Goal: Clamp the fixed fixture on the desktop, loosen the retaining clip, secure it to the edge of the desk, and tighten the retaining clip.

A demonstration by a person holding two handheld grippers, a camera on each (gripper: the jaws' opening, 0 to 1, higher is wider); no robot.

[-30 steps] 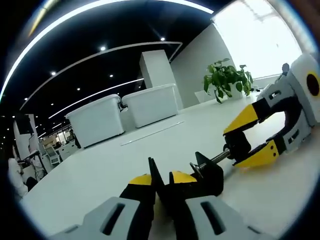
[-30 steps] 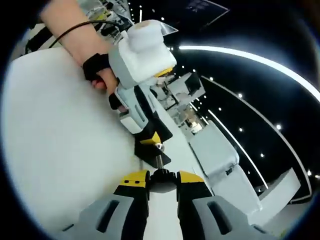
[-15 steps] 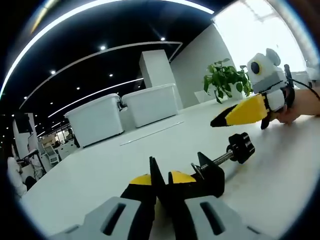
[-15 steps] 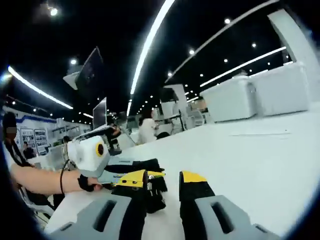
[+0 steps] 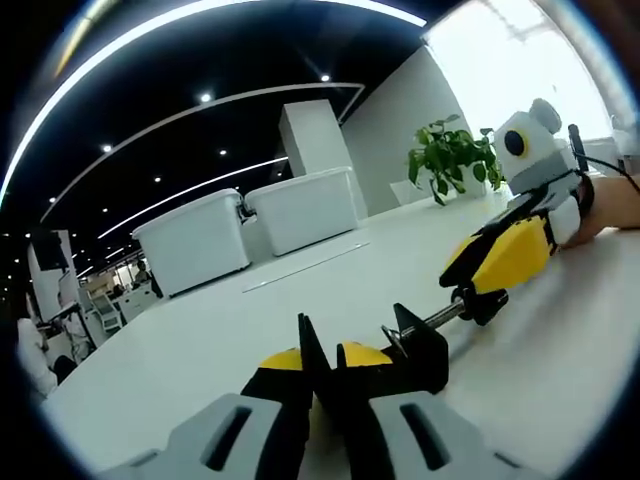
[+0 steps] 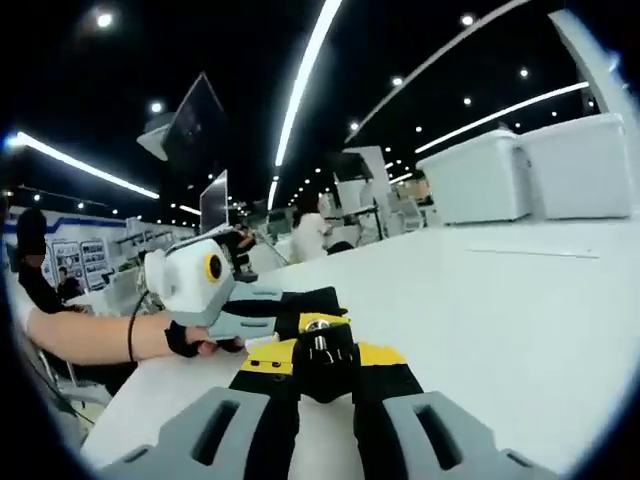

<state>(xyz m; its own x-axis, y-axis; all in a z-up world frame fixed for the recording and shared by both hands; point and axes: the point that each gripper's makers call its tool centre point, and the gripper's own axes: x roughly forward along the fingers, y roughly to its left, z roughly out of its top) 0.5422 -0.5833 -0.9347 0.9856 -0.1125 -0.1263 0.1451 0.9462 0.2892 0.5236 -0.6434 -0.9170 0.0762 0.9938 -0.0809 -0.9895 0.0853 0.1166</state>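
Observation:
A black clamp fixture [image 5: 420,348] lies on the white desk [image 5: 230,320], its screw rod [image 5: 443,315] pointing right toward a black knob [image 5: 486,303]. My left gripper [image 5: 322,358] is shut on the fixture's thin black plate. My right gripper [image 5: 472,290] comes in from the right, held by a hand [image 5: 605,215], and its yellow fingers [image 5: 505,258] close over the knob. In the right gripper view the knob [image 6: 325,352] sits clasped between my right gripper's [image 6: 325,358] yellow tips, with the fixture body [image 6: 310,303] beyond it and the left gripper [image 6: 285,320] gripping it from the left.
Two white lidded storage bins [image 5: 195,240] [image 5: 305,205] stand at the far side of the desk, and a potted plant [image 5: 450,155] sits at the back right. A person [image 6: 310,225] and hanging monitors [image 6: 200,130] are in the background.
Half a second ago the right gripper was off the knob and held apart from it; it has come back and shut on the knob. The left gripper and the fixture have stayed put.

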